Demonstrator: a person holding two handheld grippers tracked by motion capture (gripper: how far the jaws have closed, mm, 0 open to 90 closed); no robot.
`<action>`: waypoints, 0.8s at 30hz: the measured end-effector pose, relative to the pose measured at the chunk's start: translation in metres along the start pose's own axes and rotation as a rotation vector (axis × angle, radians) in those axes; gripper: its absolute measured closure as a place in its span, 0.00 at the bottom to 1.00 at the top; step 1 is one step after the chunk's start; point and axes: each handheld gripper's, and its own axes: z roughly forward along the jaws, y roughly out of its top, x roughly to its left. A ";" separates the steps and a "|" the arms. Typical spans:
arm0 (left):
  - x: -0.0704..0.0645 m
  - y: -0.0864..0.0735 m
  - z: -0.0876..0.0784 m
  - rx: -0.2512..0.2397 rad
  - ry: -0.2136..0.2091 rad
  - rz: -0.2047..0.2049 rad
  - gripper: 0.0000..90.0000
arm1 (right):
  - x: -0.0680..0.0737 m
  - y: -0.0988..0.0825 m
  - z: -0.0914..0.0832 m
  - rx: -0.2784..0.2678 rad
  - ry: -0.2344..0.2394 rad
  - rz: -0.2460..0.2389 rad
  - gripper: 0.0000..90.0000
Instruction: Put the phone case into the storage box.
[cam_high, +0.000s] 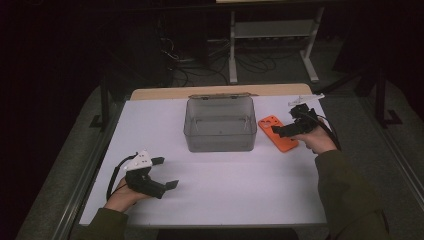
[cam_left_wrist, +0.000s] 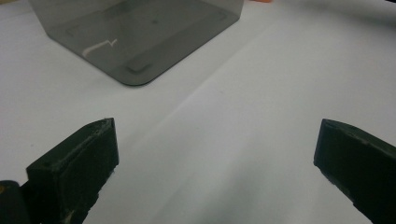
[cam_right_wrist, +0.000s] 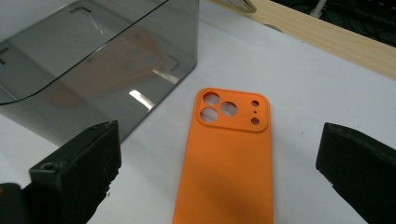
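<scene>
White table covering (cam_high: 225, 190) under dim light, dark room beyond with cables and a shelf frame at the far side; that is what I am working with. A smoky, see-through box (cam_high: 220, 125) stands open-topped at the middle of the far half, and an orange phone case (cam_high: 278, 133) lies flat just to its right, camera cut-outs toward the far edge, apart from the box wall by a narrow strip of table.

My right gripper (cam_high: 287, 131) hovers over the near end of that case with its jaws spread wide, nothing between them. In the right gripper view the case (cam_right_wrist: 229, 158) runs up the middle, between the two jaws and clear of both. My left gripper (cam_high: 167, 172) sits well apart, low at the near left, also wide open and empty, pointed across bare table toward the box (cam_left_wrist: 140, 37).

My worry is the grip itself. The case is thin and lies flush on the table, so I judge the jaws could scrape the covering or push the case sideways instead of catching its edges. A shove to the left would drive it against the box wall; a soft rim could also buckle and slip out on the lift.
</scene>
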 end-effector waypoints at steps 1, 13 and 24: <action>0.000 0.000 0.000 0.001 0.000 0.000 0.00 | -0.001 0.000 0.000 0.002 -0.001 0.002 0.00; 0.000 0.000 0.000 0.001 -0.001 0.001 0.00 | -0.009 -0.001 0.011 0.038 -0.009 0.019 0.00; 0.000 0.000 -0.001 -0.002 0.000 0.000 0.00 | -0.013 -0.007 0.023 0.107 -0.018 0.010 0.00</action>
